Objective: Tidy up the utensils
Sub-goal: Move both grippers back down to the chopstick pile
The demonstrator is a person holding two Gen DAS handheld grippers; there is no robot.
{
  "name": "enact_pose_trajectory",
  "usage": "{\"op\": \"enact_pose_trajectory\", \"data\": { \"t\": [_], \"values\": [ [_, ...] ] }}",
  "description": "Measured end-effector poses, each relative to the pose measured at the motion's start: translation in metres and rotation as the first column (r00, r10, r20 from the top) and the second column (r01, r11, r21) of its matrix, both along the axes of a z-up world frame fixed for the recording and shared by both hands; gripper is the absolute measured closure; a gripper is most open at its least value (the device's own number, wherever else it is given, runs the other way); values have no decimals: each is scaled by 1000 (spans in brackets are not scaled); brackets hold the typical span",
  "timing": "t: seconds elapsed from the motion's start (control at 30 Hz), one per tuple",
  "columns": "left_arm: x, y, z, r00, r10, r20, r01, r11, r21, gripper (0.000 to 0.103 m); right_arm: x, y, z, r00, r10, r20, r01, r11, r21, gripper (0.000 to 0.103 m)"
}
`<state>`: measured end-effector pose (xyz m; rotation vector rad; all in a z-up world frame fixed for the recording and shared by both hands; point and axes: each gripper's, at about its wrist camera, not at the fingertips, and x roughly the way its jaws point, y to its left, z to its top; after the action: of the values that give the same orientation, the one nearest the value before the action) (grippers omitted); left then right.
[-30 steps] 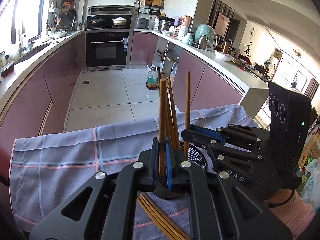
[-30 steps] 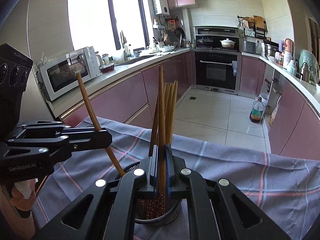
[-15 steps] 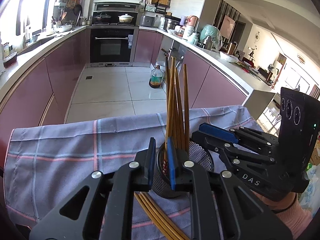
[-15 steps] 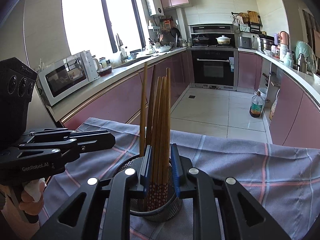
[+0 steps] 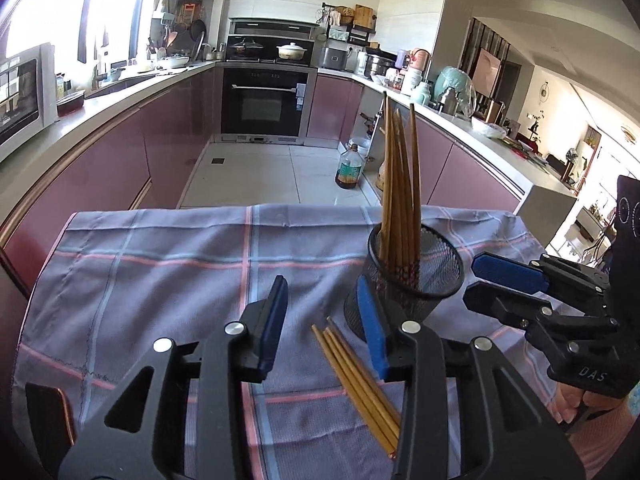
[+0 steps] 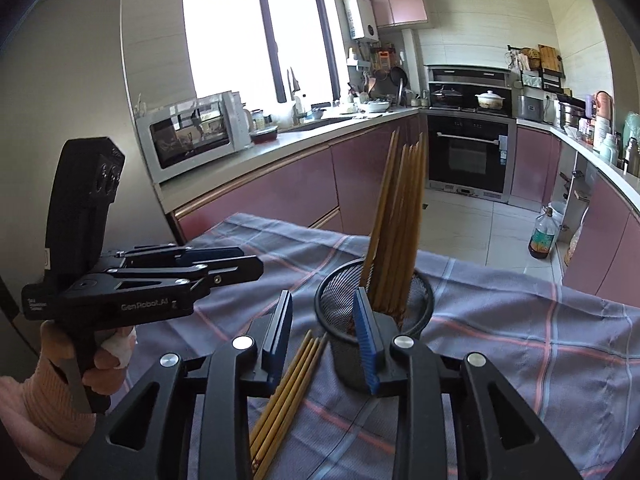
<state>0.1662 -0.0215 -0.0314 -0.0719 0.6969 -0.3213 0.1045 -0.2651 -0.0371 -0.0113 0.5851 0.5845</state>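
Note:
A black mesh holder [image 5: 436, 276] stands on the checked cloth with several wooden chopsticks [image 5: 400, 184] upright in it. A few more chopsticks [image 5: 352, 376] lie flat on the cloth just in front of it. My left gripper [image 5: 324, 320] hovers over their tips, its jaws opening, and its pads press on nothing. In the right wrist view the holder [image 6: 332, 292] sits just past my right gripper [image 6: 322, 328], whose jaws are also opening with nothing gripped. The loose chopsticks [image 6: 288, 392] lie below it. Each view shows the other gripper [image 5: 474, 282] [image 6: 252, 260] at the side.
The purple-grey checked cloth [image 5: 160, 264] covers the table, whose far edge drops to the tiled floor. A dark flat object with a copper edge [image 5: 48, 408] lies at the near left. An oil bottle [image 5: 349, 170] stands on the floor and a microwave [image 6: 192, 136] on the counter.
Both grippers were shut on a chopstick over the holder and have let go. Those chopsticks now stand in the holder. Both grippers have drawn back with their jaws apart, the left one lower.

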Motion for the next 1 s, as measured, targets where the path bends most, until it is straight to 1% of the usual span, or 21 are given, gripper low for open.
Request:
{"op": "enact_pose_trajectory", "data": {
  "t": [0.1, 0.17, 0.27, 0.33, 0.5, 0.73, 0.87, 1.0],
  "values": [
    [-9, 5, -18, 999, 8, -36, -8, 1000, 8, 66, -8, 11, -21, 997, 32, -63, -34, 999, -29, 74],
    [-14, 8, -30, 998, 10, -64, -10, 1000, 8, 65, -10, 16, -37, 993, 37, -108, -43, 998, -52, 74],
    [-20, 11, -48, 995, 19, -98, -17, 1000, 14, 63, -9, 18, -58, 982, 33, -186, -44, 997, -57, 74],
    [-23, 9, -59, 993, 28, -113, -24, 999, 33, 63, -9, 20, -68, 976, 29, -218, -44, 997, -66, 74],
    [-29, 3, -76, 988, 16, -154, -12, 1000, 23, 62, -11, 22, -84, 962, 17, -272, -40, 996, -76, 74],
    [-34, -5, -86, 982, -9, -186, 14, 1000, 25, 62, -17, 27, -92, 959, 7, -285, -37, 994, -99, 74],
    [-36, -11, -90, 980, -25, -198, 31, 999, 27, 61, -14, 30, -94, 958, -3, -286, -30, 993, -112, 79],
    [-35, -18, -93, 977, -40, -208, 46, 999, 27, 62, -14, 28, -94, 958, -12, -287, -24, 993, -119, 80]
  ]
}}
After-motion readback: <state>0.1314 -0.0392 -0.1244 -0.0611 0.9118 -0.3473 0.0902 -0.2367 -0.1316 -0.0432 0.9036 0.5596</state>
